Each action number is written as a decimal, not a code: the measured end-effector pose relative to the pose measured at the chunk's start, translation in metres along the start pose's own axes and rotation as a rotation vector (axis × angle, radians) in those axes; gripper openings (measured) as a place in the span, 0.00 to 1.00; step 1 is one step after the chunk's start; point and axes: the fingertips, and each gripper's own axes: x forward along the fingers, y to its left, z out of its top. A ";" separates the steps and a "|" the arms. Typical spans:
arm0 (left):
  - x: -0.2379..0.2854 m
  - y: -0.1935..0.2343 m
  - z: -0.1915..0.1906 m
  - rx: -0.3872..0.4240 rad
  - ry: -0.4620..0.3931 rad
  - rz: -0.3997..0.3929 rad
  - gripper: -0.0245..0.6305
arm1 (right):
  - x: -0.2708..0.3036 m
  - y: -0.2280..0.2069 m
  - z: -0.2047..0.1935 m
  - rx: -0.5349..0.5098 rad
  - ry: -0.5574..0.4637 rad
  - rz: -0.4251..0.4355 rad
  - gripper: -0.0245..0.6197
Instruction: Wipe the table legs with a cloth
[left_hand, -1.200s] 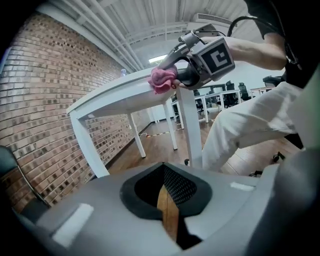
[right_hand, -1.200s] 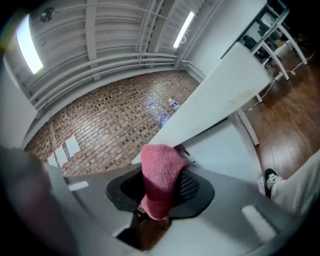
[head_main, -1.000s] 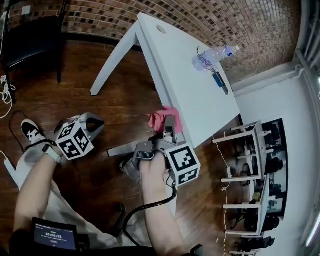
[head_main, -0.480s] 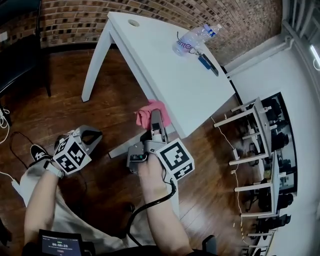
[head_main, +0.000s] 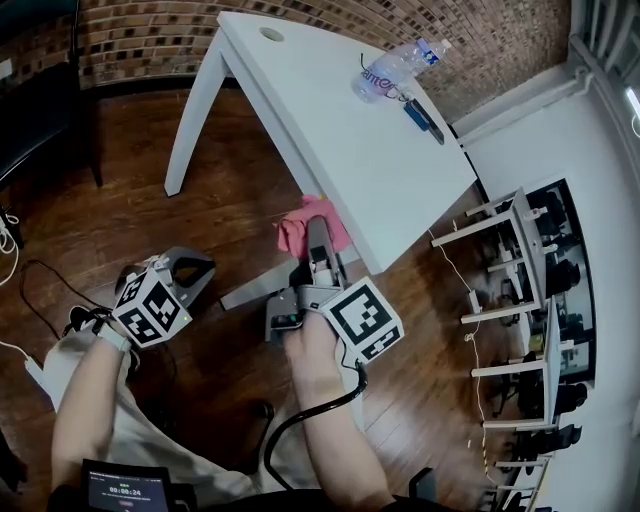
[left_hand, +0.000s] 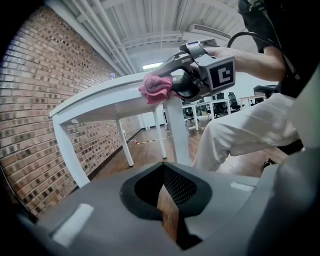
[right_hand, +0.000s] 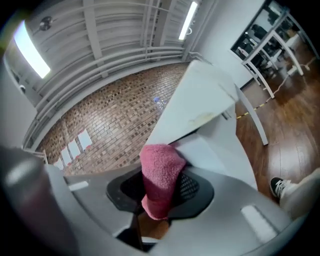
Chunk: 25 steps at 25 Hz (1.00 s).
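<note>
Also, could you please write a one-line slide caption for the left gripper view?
Beyond the shut left gripper, the right gripper holds a pink cloth against the edge of the white table.

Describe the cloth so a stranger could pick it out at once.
Find the white rectangular table by the brick wall, then its near edge. There the right gripper clamps a crumpled pink cloth. It is the only pink, soft thing; the clear plastic bottle lies at the far end.

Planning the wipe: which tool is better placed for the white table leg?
Right. The right tool is shut on the pink cloth by the white table leg; the left tool is shut and empty.
</note>
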 end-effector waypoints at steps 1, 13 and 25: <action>0.001 0.000 0.001 0.000 -0.002 0.000 0.04 | -0.001 0.001 0.000 -0.028 0.009 -0.003 0.20; 0.014 -0.013 -0.001 0.032 0.018 -0.039 0.04 | -0.032 0.003 0.010 -0.223 0.020 0.043 0.20; 0.018 -0.026 0.002 0.066 0.010 -0.074 0.04 | -0.051 -0.044 -0.027 -0.348 0.099 -0.016 0.20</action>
